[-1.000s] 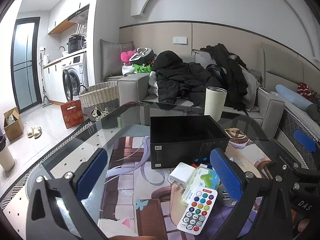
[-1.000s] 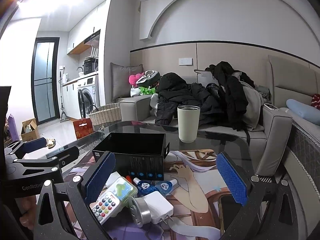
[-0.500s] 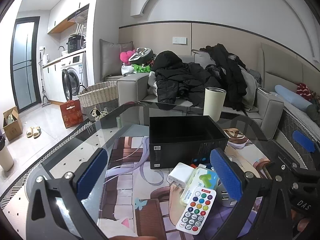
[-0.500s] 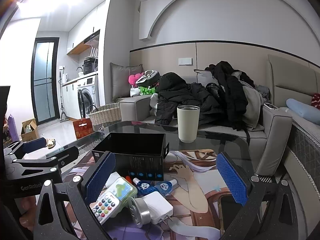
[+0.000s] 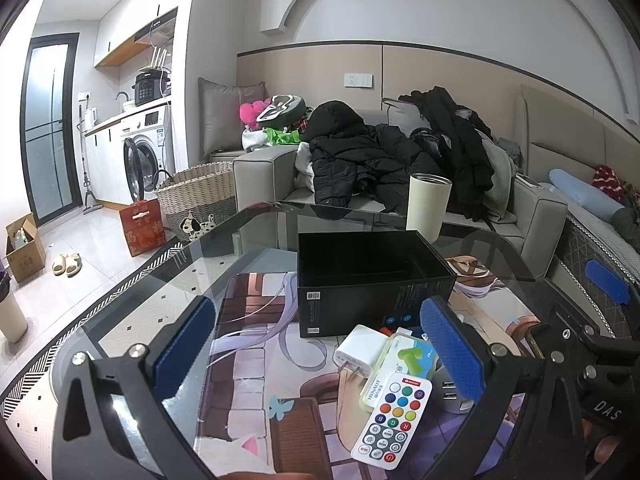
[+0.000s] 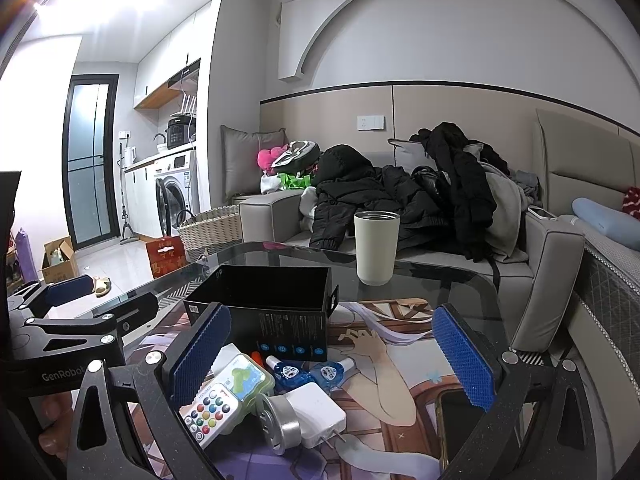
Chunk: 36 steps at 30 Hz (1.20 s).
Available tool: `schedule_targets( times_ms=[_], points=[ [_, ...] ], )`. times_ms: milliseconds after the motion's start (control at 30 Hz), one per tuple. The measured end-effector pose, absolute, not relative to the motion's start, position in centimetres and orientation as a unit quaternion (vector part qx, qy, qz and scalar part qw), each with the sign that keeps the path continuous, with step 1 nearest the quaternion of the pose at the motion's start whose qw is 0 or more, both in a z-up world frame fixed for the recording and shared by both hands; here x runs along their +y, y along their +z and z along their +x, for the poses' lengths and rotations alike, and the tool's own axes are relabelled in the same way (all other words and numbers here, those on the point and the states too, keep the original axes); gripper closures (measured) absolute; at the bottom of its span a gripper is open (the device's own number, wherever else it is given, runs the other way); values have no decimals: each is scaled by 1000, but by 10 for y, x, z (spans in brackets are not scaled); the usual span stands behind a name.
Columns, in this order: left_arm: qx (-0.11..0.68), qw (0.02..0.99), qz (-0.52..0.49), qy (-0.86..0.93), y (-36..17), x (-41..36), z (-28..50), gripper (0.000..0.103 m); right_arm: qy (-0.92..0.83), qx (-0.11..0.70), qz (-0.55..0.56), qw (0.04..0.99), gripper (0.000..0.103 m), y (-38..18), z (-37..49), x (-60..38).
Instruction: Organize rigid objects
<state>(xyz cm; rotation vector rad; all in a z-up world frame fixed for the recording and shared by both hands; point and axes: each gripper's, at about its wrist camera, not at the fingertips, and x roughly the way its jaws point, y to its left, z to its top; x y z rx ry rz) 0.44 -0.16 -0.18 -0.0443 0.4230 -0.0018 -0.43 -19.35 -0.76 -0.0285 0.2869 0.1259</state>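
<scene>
Your left tool and right tool both hang wide open, gripping nothing, over the desk, with remote, charger and clutter just before the black box.

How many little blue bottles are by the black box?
2, lying side by side just in front of the black box: one blue bottle on the left, the other blue bottle to its right. More could be hidden under the pile.
</scene>
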Motion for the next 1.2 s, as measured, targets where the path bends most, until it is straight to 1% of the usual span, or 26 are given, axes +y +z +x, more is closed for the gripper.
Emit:
schedule_targets(
  times_ms=[900,1033,1200],
  points=[
    [218,976,-25,-9,4,-1,7,0,61,140,-10,988,0,-2,-3,-203],
    [239,970,-27,-32,-1,-2,11,0,70,148,-14,986,0,1,0,-204],
    [321,946,-5,-55,-25,-9,28,0,99,212,-32,972,0,3,17,-205]
  ],
)
